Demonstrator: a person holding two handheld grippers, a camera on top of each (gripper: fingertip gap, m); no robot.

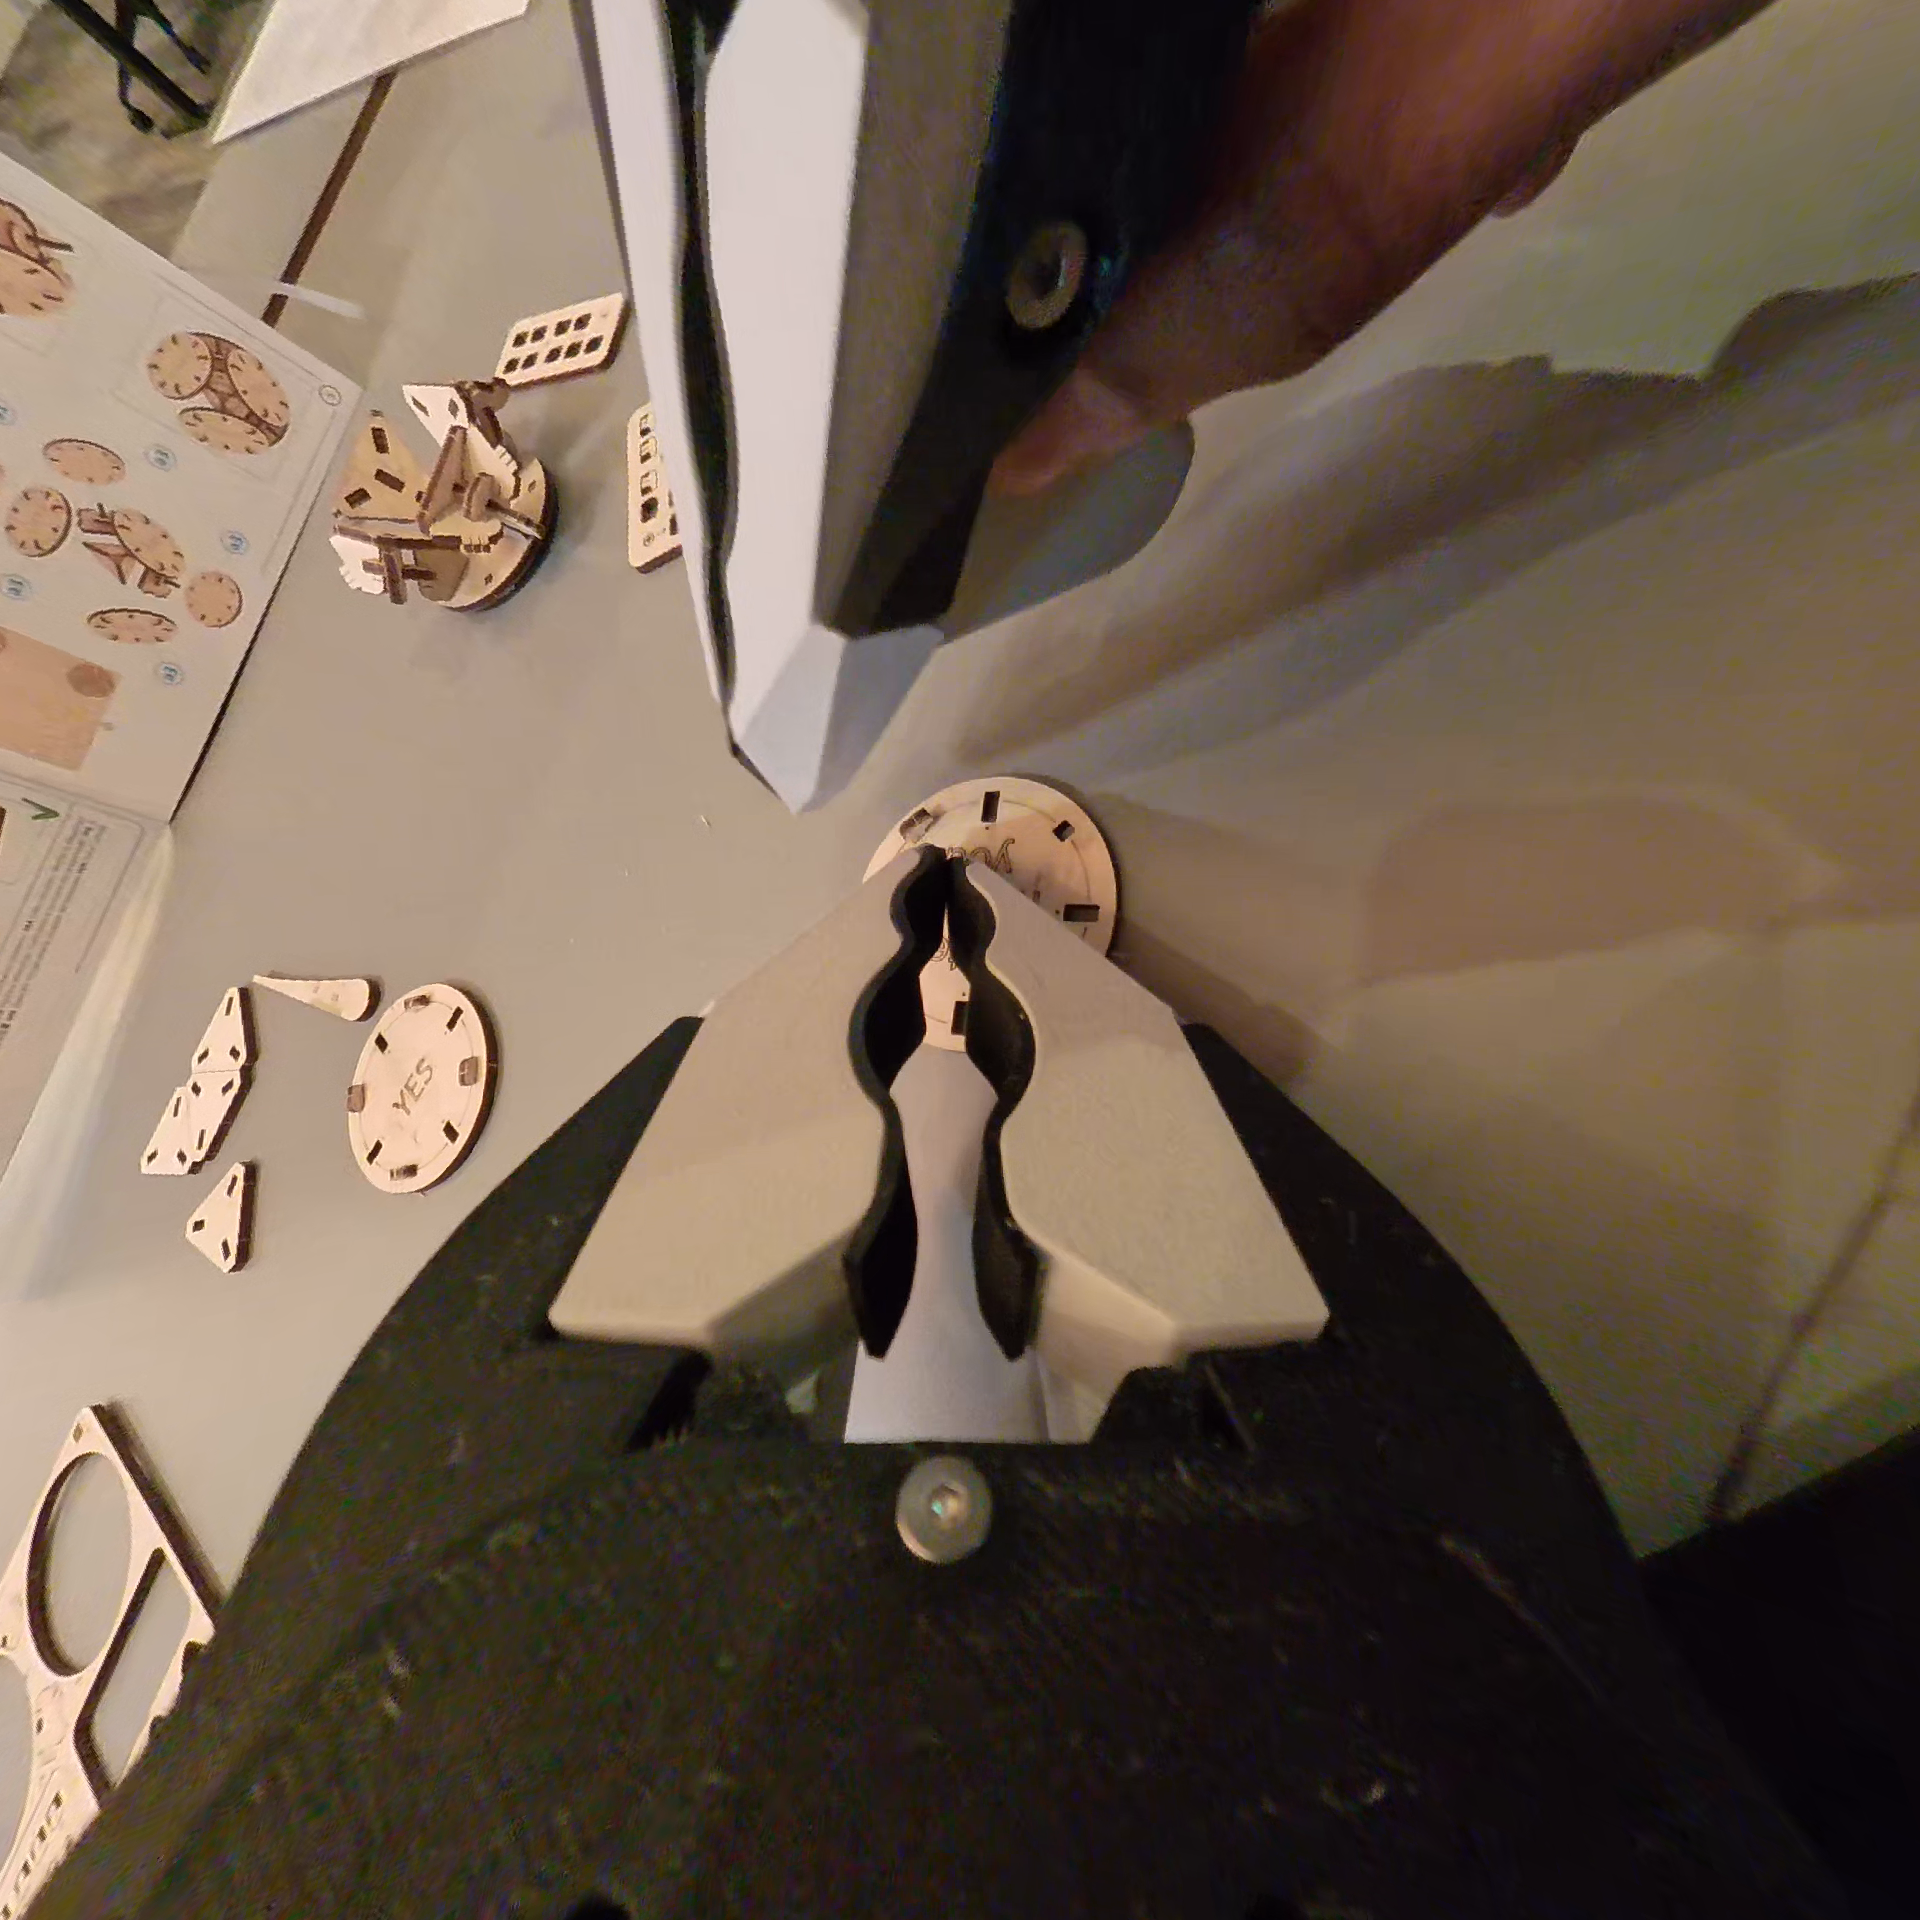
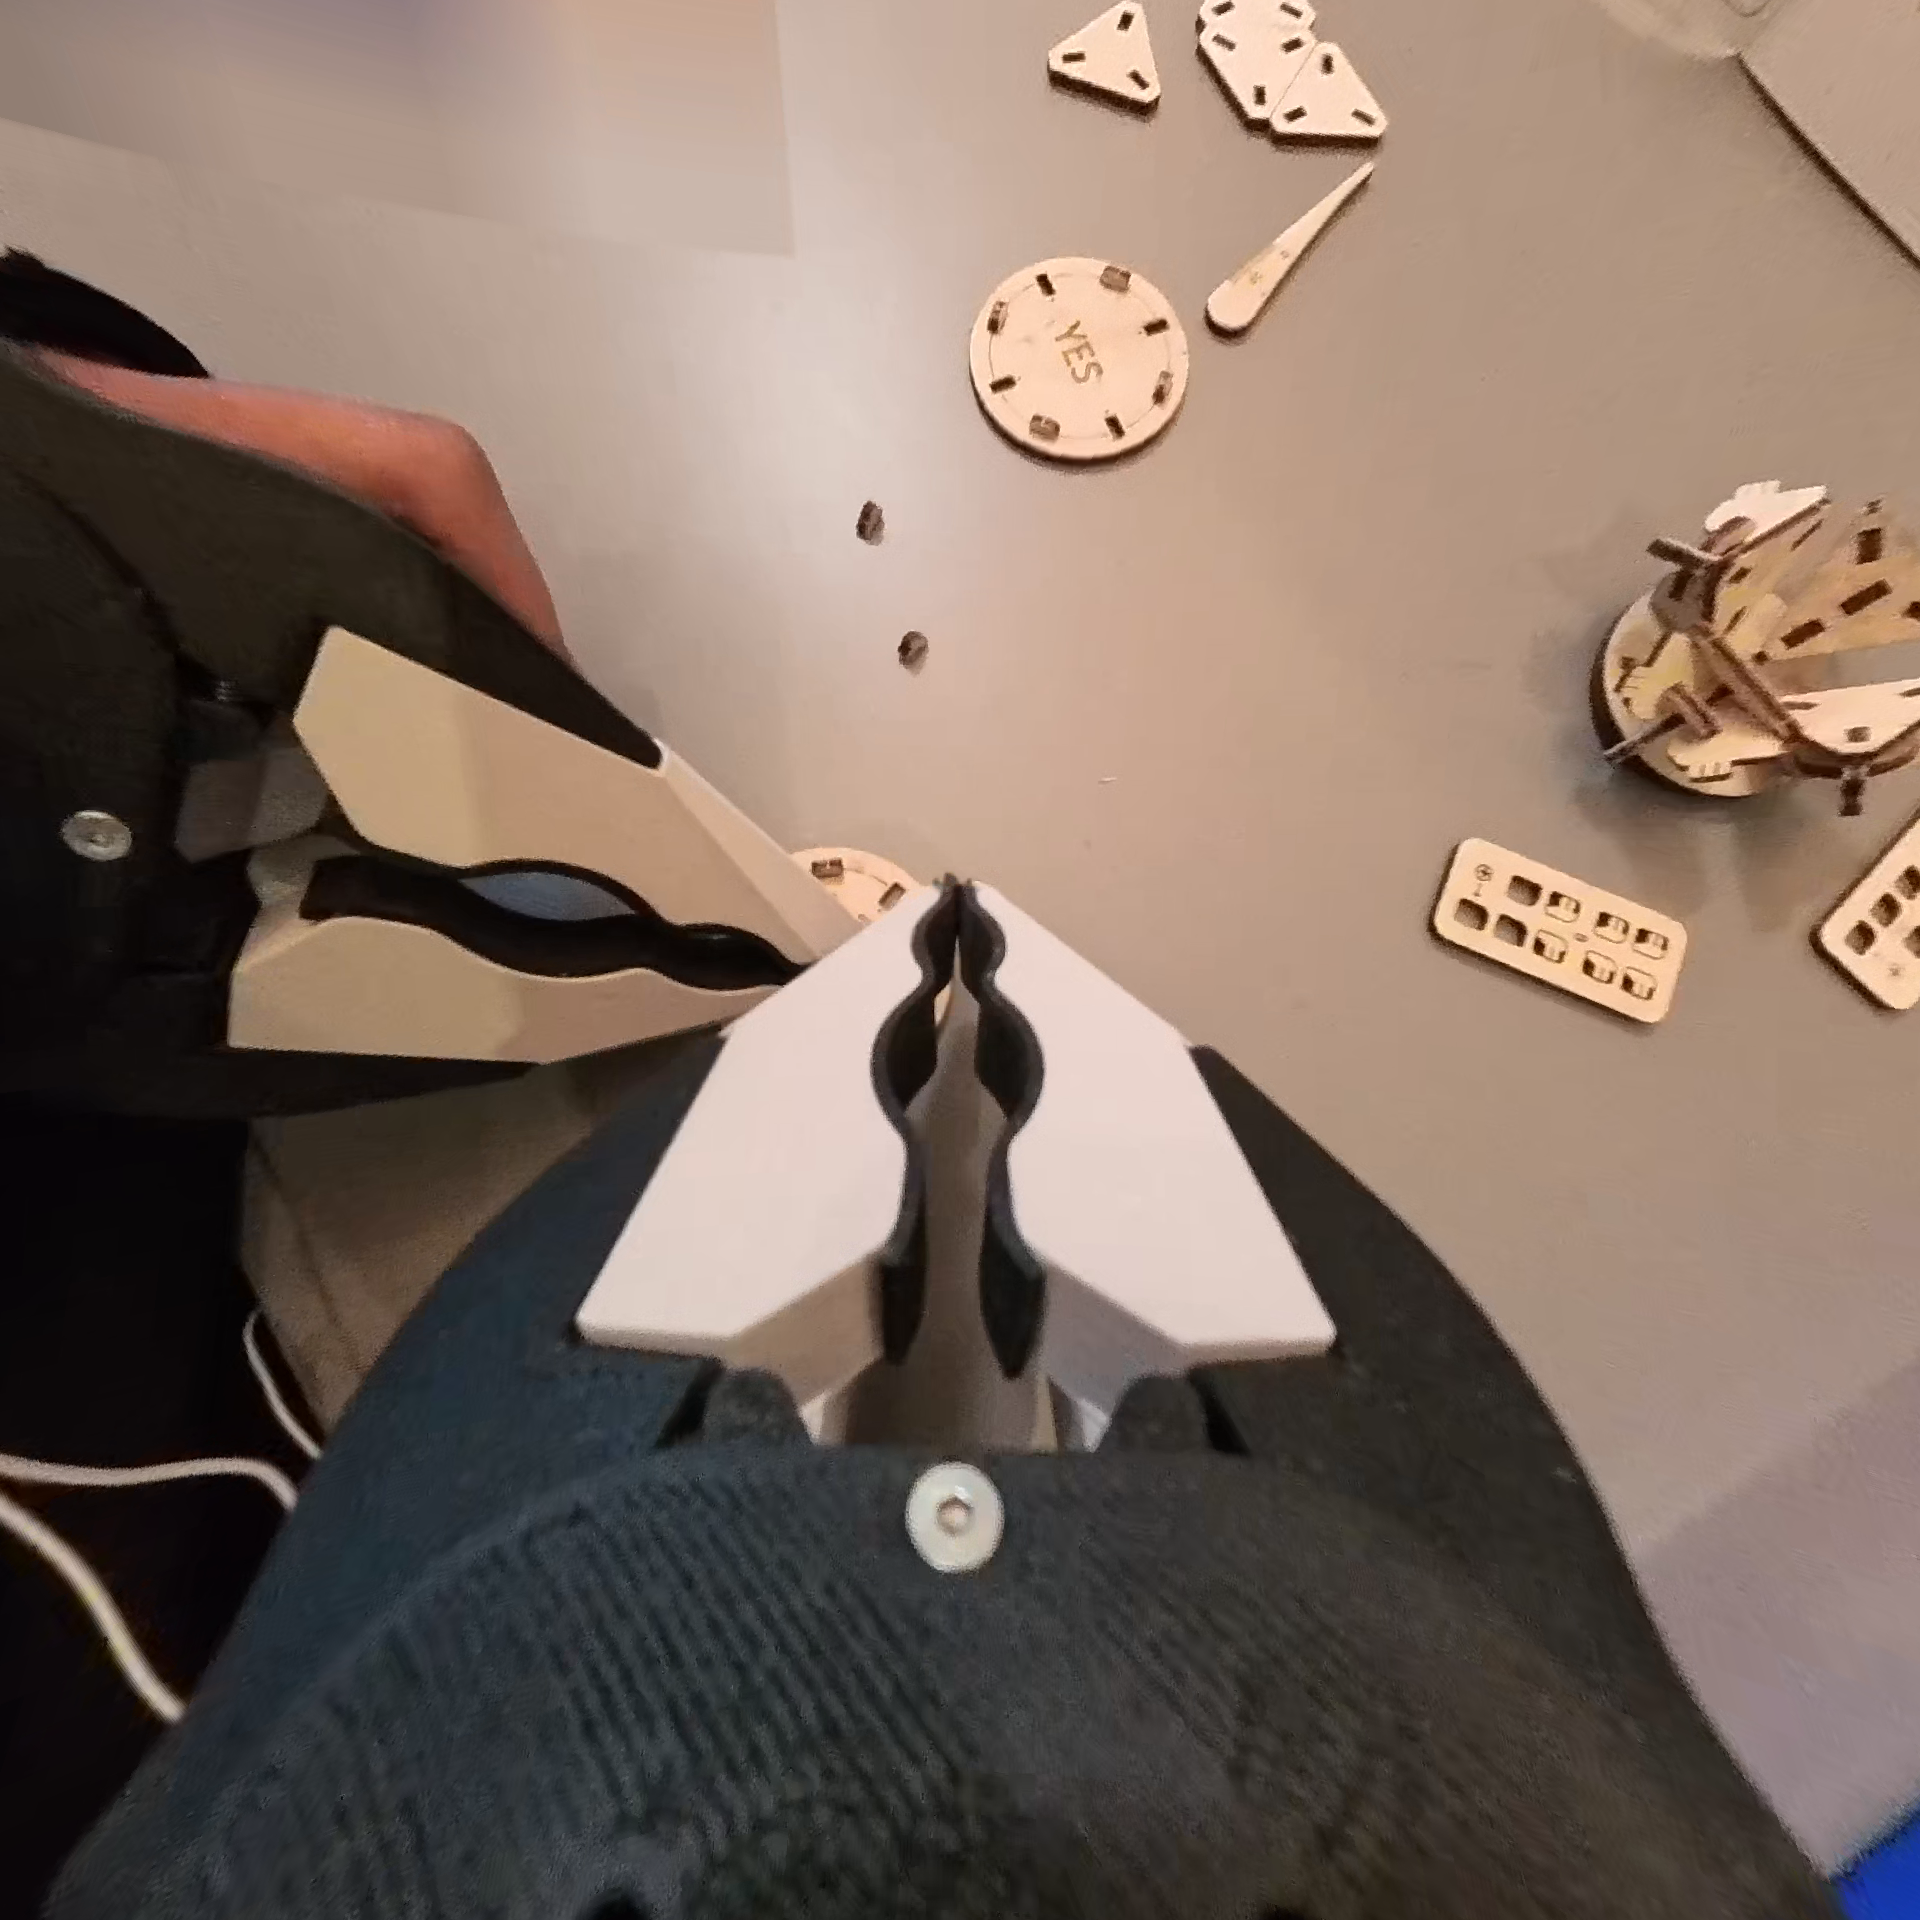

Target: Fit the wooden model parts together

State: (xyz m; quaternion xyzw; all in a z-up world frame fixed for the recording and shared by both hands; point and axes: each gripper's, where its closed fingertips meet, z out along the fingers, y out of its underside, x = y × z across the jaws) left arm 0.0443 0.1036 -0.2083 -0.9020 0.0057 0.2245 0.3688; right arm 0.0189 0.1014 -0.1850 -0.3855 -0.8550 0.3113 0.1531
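Grey tabletop [image 2: 1299, 675], dim warm light, strewn with pale wooden puzzle pieces.

Left gripper [image 1: 948, 864]: jaws pressed together at the tips, poised over a wooden disc [image 1: 1049, 842] lying flat on the table; nothing seen pinched; cannot tell whether the tips touch the disc.

Right gripper [image 2: 954, 891]: jaws pressed together, tips just beside the same disc and close to the left gripper's tips. Whether a sliver sits between them cannot be told.

Far left: second disc [image 2: 1075, 358], four triangles [image 1: 213, 1112], a tapered pointer [image 2: 1288, 255].

Far right: half-built wooden model [image 2: 1766, 675], slotted rectangular plates [image 2: 1558, 945].

Two tiny dark bits [image 2: 912, 646] on the bare table. Instruction sheet [image 1: 135, 499] at the far edge.
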